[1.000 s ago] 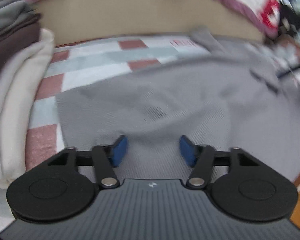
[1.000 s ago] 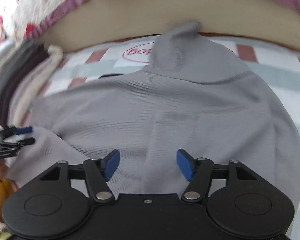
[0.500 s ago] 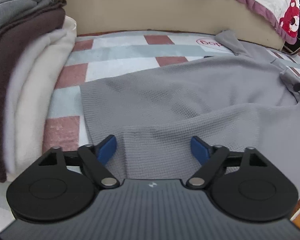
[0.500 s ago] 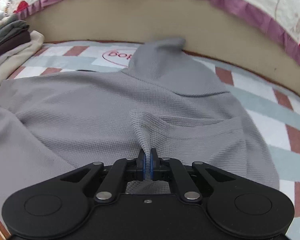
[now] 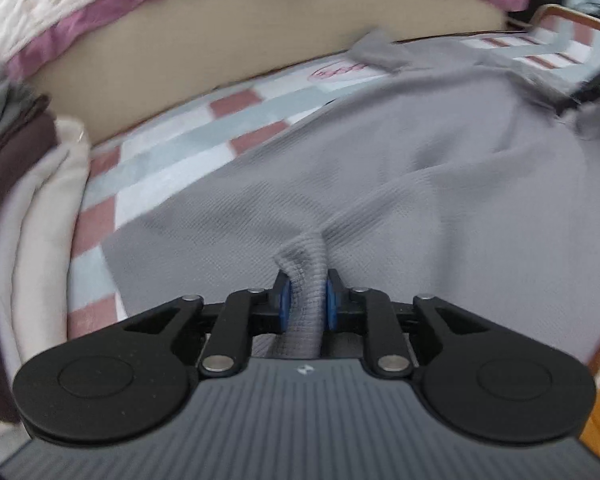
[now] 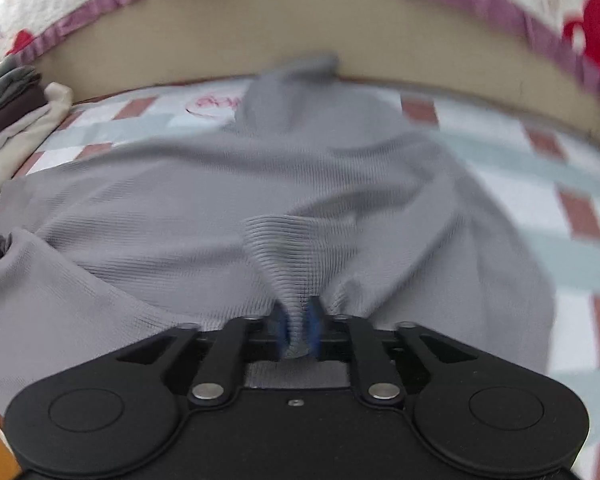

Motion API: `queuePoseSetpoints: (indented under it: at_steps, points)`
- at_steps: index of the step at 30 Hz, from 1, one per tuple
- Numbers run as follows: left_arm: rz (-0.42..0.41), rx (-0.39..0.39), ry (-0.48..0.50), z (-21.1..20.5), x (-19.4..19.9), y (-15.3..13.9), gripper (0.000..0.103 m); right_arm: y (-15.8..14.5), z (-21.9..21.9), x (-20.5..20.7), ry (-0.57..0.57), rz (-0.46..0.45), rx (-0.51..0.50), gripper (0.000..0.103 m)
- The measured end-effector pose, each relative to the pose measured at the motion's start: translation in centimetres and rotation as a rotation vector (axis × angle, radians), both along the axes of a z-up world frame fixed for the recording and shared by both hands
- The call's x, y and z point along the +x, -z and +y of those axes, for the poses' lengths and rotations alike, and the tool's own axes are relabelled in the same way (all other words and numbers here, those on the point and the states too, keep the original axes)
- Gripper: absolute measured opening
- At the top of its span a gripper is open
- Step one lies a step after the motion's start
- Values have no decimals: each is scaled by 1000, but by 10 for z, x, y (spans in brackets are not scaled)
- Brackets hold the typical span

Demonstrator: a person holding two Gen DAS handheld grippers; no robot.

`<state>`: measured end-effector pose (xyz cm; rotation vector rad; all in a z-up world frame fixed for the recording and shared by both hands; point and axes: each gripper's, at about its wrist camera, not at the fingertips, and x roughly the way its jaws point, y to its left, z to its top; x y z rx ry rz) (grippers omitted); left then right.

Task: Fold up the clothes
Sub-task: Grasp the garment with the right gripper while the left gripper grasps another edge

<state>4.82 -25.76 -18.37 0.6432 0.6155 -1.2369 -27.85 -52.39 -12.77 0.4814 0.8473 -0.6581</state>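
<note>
Spread across the checked blanket [image 5: 172,184], the grey waffle-knit garment [image 5: 420,184] lies rumpled, with a narrow end reaching the beige bed side [image 6: 260,28]. At its near edge the left gripper [image 5: 305,296] is closing, its jaws pinching a bunched ridge of the cloth. Likewise the right gripper [image 6: 298,326] has a fold of the same garment between its blue pads [image 6: 313,320], its jaws opening. Folded clothes [image 5: 24,216] are stacked at the left.
</note>
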Motion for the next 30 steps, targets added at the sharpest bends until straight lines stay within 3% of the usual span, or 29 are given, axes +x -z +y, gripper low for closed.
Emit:
queuePoseSetpoints:
  at_steps: [2,4,5,6,10,12,15,19,22,25,30]
  points:
    - [44,-13,-28,2,6,0,19,6,-5,2,8,-36,12,48]
    - [28,-29,4,3,-3,-6,9,8,-7,10,-18,-27,-20,42]
    - [13,-38,29,4,-10,-10,9,7,-7,14,-31,-14,-37,13]
    - [-2,-48,53,4,-16,-13,9,7,-8,15,-37,-4,-49,8]
    - [-76,-57,95,-2,-43,-26,8,5,-22,-3,88,-115,83,7]
    - [-116,-62,74,-5,-49,-33,8,1,-23,-14,130,-179,96,7]
    - [-146,-93,1,-4,-47,-48,7,-17,-15,-24,117,-265,23,7]
    - [-59,-216,-137,12,-23,-73,7,-46,-6,-29,29,-409,-86,5]
    - [-24,-272,-231,21,-5,-77,7,-54,-11,-25,-11,-439,-118,5]
    - [-7,-289,-298,29,5,-77,7,-48,-18,-17,-2,-408,-128,4]
    - [-26,-319,-316,33,1,-87,7,-51,-17,-21,34,-442,-128,4]
